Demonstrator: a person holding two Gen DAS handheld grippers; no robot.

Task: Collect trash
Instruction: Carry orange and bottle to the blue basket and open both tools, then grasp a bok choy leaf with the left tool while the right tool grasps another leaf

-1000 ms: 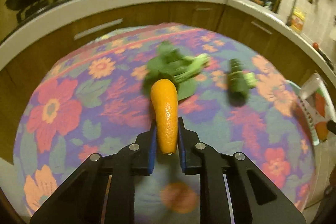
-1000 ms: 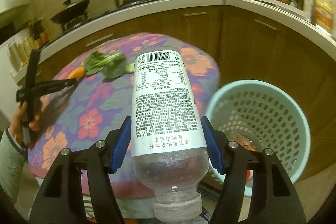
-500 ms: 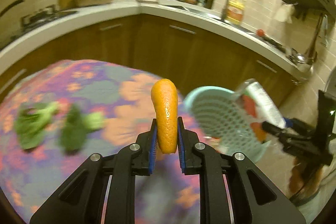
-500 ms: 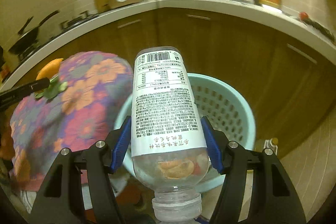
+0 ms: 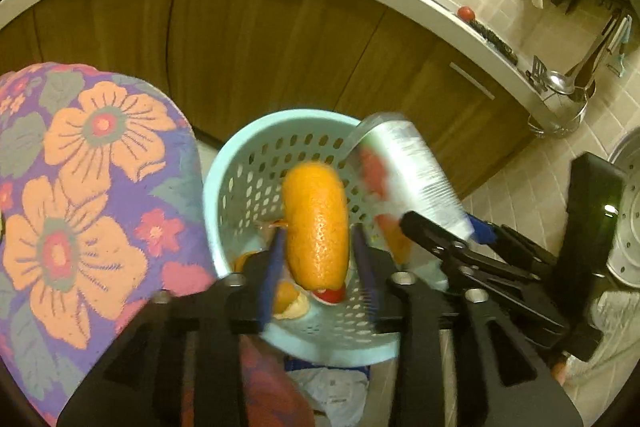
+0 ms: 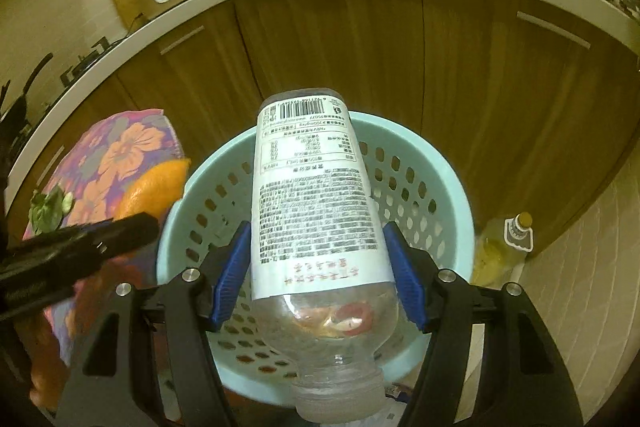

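Hovering: both grippers over basket (image 6: 448, 183)
Left gripper (image 5: 318, 259): jaws just opening, peel (image 5: 316, 223) between, pads clear
Right gripper (image 6: 318, 269): jaws just widening, bottle (image 6: 312, 195) between, pads clear
Label: barcode at 12, small print unreadable

So the basket (image 6: 452, 187) sits on the floor just right of the table (image 5: 80, 187), cabinets (image 6: 400, 59) behind it, peel (image 5: 316, 223) and bottle (image 6: 312, 195) both over its mouth.

The bottle (image 5: 404, 171) smears with motion blur in the left wrist view; its neck runs under the right wrist frame's near edge, and it hides much of the basket (image 6: 448, 187) floor
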